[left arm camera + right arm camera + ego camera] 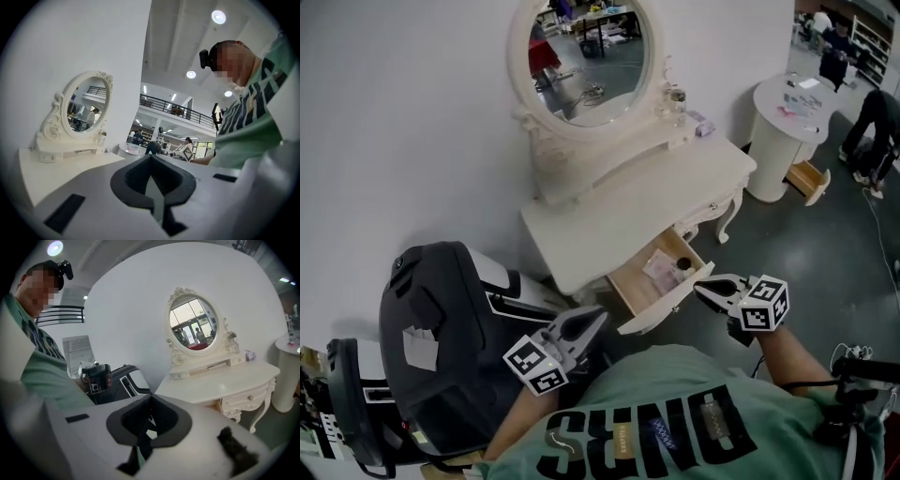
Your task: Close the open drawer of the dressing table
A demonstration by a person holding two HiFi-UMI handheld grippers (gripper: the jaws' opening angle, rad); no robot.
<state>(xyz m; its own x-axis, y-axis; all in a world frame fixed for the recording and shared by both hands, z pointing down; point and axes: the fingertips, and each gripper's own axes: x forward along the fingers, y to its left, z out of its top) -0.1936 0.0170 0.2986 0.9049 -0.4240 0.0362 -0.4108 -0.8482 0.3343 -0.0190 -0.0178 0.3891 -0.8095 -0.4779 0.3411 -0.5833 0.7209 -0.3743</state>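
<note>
The white dressing table [609,220] with its oval mirror [586,56] stands against the wall. Its middle drawer [661,272] is pulled out, with a pinkish packet and a small dark thing inside. In the head view my right gripper [703,285] is shut and empty, its tip right by the right end of the drawer's front panel [667,300]; I cannot tell if it touches. My left gripper [595,317] is also shut and empty, just left of the panel's near end. The left gripper view shows the tabletop [61,168] to the left of the left gripper [150,157]. Beyond the right gripper [150,399], the right gripper view shows the table [220,380].
A bulky dark grey and black machine [441,337] stands close at the left, beside the table. At the back right is a round white pedestal stand [783,131] with its own small drawer [809,180] open. A person [874,122] bends over at the far right.
</note>
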